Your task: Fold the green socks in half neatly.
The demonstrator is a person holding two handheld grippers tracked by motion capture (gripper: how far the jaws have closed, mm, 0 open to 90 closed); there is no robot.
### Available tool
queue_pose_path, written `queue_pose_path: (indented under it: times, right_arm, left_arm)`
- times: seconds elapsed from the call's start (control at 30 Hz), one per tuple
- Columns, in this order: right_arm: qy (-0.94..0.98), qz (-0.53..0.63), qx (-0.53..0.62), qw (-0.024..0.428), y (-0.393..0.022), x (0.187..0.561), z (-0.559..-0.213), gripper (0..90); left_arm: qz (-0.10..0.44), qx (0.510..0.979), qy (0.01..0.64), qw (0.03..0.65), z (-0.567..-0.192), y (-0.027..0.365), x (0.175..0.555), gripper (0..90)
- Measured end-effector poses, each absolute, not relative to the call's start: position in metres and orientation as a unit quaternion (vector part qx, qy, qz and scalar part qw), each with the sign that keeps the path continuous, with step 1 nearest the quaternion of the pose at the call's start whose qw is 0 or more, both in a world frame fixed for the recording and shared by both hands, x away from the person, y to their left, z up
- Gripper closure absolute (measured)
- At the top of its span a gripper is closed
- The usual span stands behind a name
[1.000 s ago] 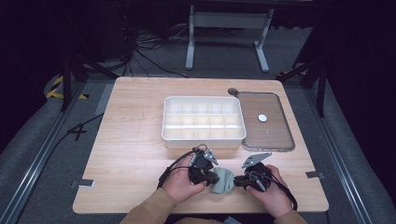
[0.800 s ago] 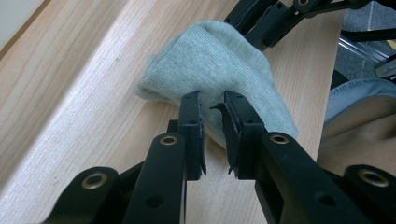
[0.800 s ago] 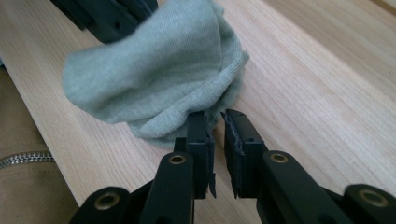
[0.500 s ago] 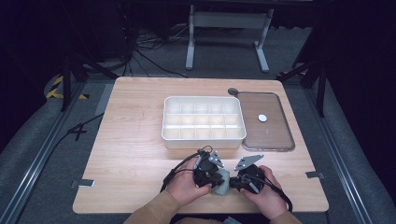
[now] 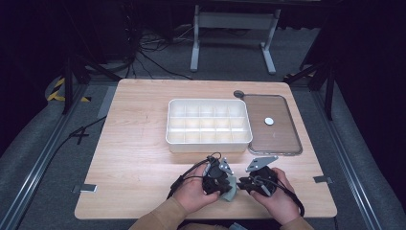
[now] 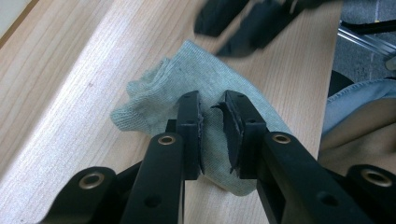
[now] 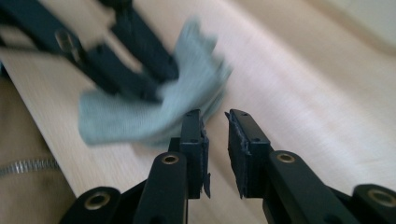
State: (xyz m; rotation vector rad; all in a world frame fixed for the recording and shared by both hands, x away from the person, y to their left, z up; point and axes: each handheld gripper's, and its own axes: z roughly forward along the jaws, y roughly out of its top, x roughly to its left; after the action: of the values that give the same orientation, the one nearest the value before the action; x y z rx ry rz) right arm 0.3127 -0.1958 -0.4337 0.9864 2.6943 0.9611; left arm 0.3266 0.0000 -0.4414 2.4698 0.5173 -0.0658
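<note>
High view: the grey-green cloth (image 5: pixel 230 188) lies bunched at the table's (image 5: pixel 143 143) 6 o'clock edge, between your two hands. The compartment tray (image 5: pixel 208 143) sits centre, with its lid (image 5: pixel 282 139) at the tray's 3 o'clock. Neither is in play.

Left gripper (image 6: pixel 212 100): jaws narrow, over the cloth, with fabric showing through the gap. Can't tell if a fold is pinched. Right gripper (image 7: pixel 215 116): jaws have just been opening, a narrow gap with bare wood in it and nothing held. The cloth edge sits just off its 10 o'clock.

Risks, as I judge them:
- The cloth is close to the near edge, so a tug toward you could drag it off the table.
- The two jaw sets are nearly nose to nose, so closing in further could knock them together.
- A shallow bite could take one layer only, and the fold would slip out.

Left gripper view gives sharp weave and a torn pad edge. Right gripper view is blurred there but shows the cloth rising against your left jaws, which the high view cannot resolve. High view alone places the tray and lid.
</note>
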Motion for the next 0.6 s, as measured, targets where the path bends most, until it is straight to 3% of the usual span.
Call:
queue_pose_path:
  times: [0.17,0.37,0.5,0.6]
  right_arm:
    - [0.867,0.363,0.336,0.065,-0.195,0.311,-0.420,66.5]
    - [0.871,0.340,0.349,0.057,-0.189,0.317,-0.432,60.3]
    - [0.876,0.325,0.353,0.055,-0.187,0.318,-0.439,60.3]
    - [0.880,0.311,0.352,0.065,-0.186,0.320,-0.443,59.5]
  left_arm:
    - [-0.023,0.932,0.197,0.304,-0.441,-0.001,0.325,76.1]
    - [-0.019,0.933,0.191,0.303,-0.440,0.000,0.324,74.7]
    - [-0.010,0.931,0.189,0.311,-0.437,0.003,0.318,68.3]
    - [-0.004,0.929,0.187,0.319,-0.434,0.005,0.315,58.3]
